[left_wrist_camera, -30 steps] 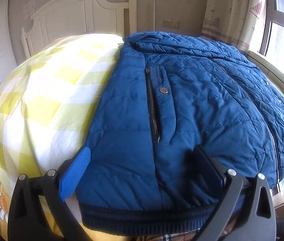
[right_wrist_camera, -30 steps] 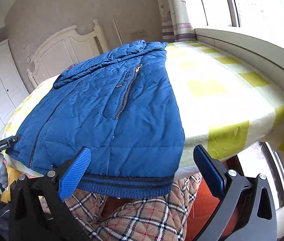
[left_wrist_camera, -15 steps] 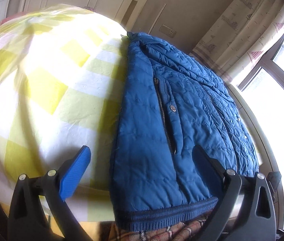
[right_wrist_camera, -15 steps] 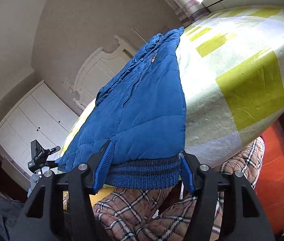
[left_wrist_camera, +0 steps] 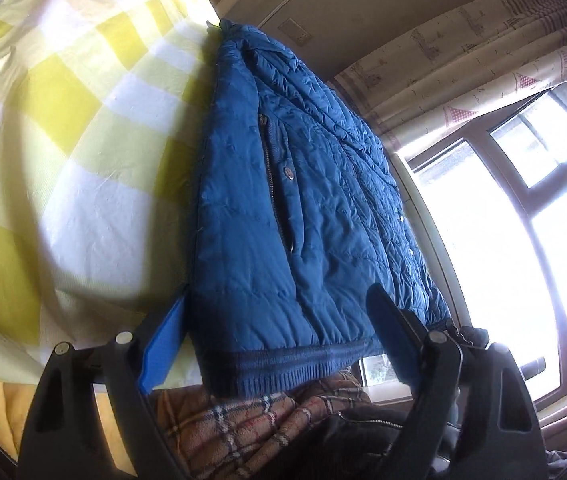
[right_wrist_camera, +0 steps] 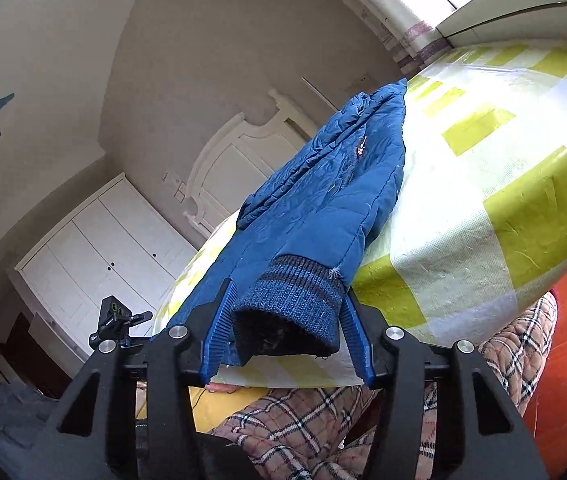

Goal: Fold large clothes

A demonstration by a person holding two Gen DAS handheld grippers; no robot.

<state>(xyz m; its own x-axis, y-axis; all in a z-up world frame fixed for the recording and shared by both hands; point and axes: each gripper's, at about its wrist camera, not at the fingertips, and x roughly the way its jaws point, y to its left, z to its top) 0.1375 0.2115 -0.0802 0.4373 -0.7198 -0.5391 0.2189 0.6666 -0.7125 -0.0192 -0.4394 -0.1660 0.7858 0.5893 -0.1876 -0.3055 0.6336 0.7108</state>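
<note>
Two claws work the knit hem of the blue quilted jacket (left_wrist_camera: pixel 291 216), which lies flat on the yellow-checked bed (left_wrist_camera: pixel 63 128). The right claw (right_wrist_camera: pixel 287 344) is closing, pads pressing the hem corner. The left claw (left_wrist_camera: pixel 279 344) is closing around the hem, pads apart from it.
</note>
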